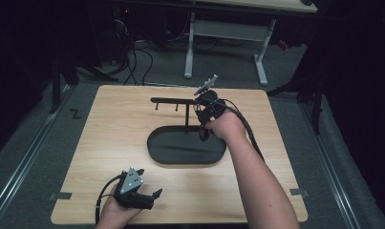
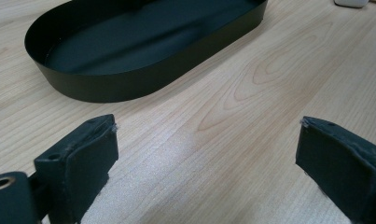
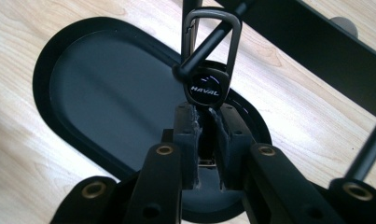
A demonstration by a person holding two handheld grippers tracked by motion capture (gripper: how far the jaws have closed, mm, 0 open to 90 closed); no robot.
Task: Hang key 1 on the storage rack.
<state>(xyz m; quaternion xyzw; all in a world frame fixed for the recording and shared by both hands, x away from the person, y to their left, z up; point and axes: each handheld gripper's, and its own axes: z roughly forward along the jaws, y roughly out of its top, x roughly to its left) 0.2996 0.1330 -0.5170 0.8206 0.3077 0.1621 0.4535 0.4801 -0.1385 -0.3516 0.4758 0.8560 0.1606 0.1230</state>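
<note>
Clamping key fob (image 3: 205, 91), lower end hidden between hand-held gripper (image 3: 205, 122) pads

Both forearms are bare, with no sleeve in sight. The left gripper (image 1: 149, 192) is a black tool topped by a grey three-cornered plate dotted with small holes, and a black cable loops from its rear. Its jaws end in blocky black pads (image 2: 90, 154) with frayed corners. The right gripper (image 3: 208, 122) has black arms set with brass-ringed screw holes, the same grey plate, and a thick black cable.
</note>
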